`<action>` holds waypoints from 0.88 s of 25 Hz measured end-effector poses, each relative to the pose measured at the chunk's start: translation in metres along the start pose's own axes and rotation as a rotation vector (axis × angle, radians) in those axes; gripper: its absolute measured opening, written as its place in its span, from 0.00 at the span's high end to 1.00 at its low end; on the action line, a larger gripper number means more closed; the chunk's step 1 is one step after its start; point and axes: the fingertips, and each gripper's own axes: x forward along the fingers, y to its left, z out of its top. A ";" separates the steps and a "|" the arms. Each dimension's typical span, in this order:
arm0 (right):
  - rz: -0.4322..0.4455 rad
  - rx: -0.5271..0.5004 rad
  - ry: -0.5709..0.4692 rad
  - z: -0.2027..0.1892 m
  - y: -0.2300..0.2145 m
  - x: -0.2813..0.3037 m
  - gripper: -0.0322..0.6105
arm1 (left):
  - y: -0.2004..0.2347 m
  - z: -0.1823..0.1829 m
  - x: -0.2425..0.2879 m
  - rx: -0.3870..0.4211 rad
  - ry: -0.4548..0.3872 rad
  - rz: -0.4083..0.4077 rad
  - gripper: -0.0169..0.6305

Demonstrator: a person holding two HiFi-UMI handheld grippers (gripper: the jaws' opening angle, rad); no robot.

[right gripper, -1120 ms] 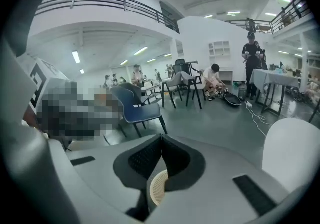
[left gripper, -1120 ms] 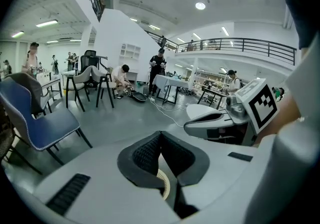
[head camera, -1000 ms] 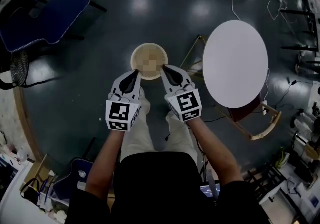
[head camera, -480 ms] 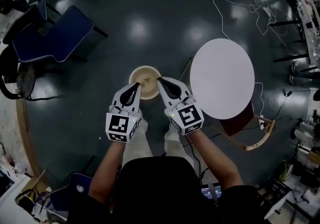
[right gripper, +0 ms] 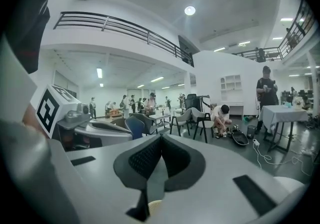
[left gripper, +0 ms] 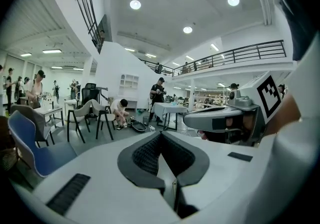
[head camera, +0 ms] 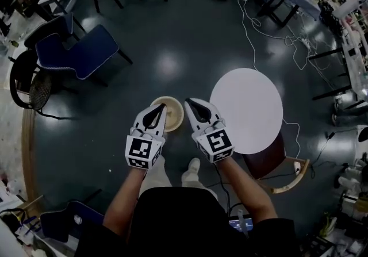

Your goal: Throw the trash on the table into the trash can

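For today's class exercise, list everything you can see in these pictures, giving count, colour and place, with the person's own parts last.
round table: one, white, right of centre on the dark floor; no trash seen on top
trash can: one, cream, on the floor left of the table, just ahead of the grippers
wooden chair: one, brown, at the table's near right side
blue chair: one, blue, upper left
cable: one, white, trailing over the floor beyond the table
people: several, far across the hall
left gripper: one, white with black pads, shut, empty
right gripper: one, white with black pads, shut, empty
forearms: two, bare, bottom centre
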 end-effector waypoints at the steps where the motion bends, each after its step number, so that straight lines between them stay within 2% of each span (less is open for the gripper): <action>1: 0.002 -0.009 -0.010 0.005 -0.002 -0.009 0.92 | -0.010 0.004 -0.002 0.010 -0.008 -0.001 0.95; 5: 0.008 -0.034 -0.040 0.019 -0.005 -0.042 0.92 | -0.045 0.020 -0.011 0.045 -0.023 -0.007 0.95; 12: 0.031 -0.056 -0.092 0.035 -0.006 -0.097 0.92 | -0.095 0.046 -0.031 0.110 -0.064 0.033 0.95; 22: 0.068 -0.087 -0.131 0.032 -0.008 -0.163 0.92 | -0.159 0.049 -0.057 0.147 -0.088 0.092 0.95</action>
